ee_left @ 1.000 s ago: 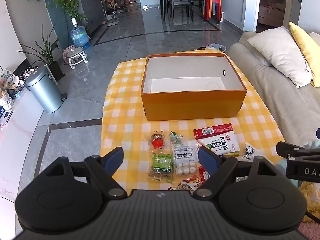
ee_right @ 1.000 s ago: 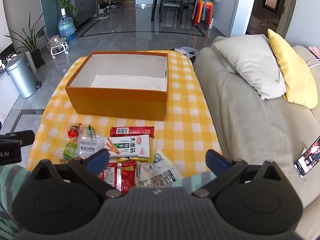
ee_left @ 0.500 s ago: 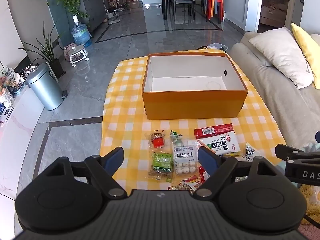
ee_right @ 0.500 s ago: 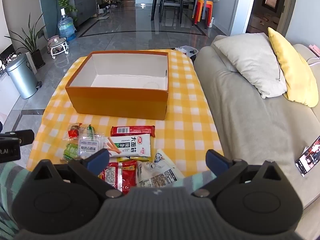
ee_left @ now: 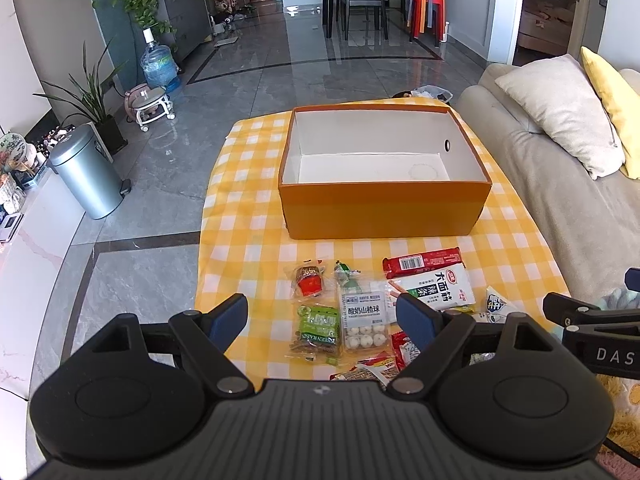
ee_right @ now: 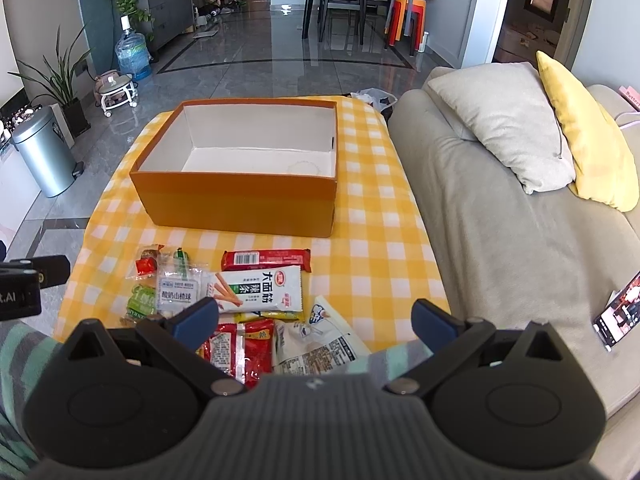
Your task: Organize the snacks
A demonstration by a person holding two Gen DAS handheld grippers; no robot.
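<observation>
box [ee_left: 384, 208] behind snack packets [ee_left: 362, 316] — both on table [ee_left: 248, 240] | sofa [ee_left: 560, 184] right

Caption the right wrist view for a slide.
Open right gripper above snack packets before an empty orange box.

Orange box [ee_left: 384, 210] on checked cloth [ee_left: 248, 236], inside bare. Snack packets in cluster just nearer than box: raisins [ee_left: 316, 330], white ball pack [ee_left: 364, 314], red bar [ee_left: 422, 258]. Left gripper [ee_left: 322, 318] spread wide above cluster, holding nothing
</observation>
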